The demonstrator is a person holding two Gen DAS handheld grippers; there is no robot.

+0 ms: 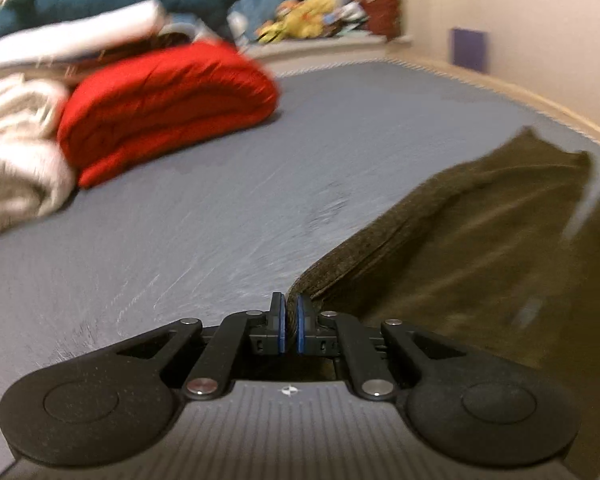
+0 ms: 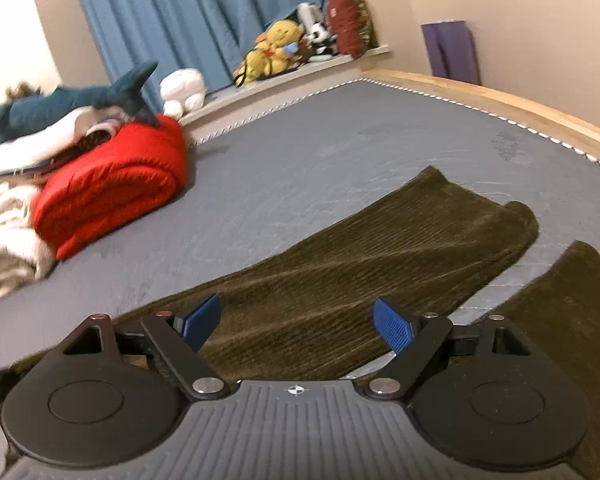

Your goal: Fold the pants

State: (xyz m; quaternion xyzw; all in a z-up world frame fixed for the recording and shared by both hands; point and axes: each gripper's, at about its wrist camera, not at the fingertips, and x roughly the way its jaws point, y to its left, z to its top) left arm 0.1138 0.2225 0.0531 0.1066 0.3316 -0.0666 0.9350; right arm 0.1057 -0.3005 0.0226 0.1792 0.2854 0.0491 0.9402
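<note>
Bed: grey mattress surface fills both views, wooden frame edge curving along the upper right.

Pants: dark olive corduroy, laid out on the mattress. In the right wrist view one leg runs diagonally from lower left toward the right-centre, the second leg sits at the far right edge, with a strip of grey showing between the two. In the left wrist view the fabric fills the right and lower right.

Red quilt: rolled up at mid-left, well apart from the pants. White bedding is beside it at the left edge. Not in my way.

Left gripper: my fingers are closed, pinching an edge of the pants. The cloth runs straight out of the pads toward the right of frame. The view is motion-blurred.

Right gripper: fingers spread wide, nothing between them, hovering over the near leg.

I read this as the start of the first fold: one edge is grabbed, the other isn't yet.

Next I need the right one down onto a matching edge and closed, then both lifting together to bring one leg over the other. Keep tension even or the corduroy bunches.
</note>
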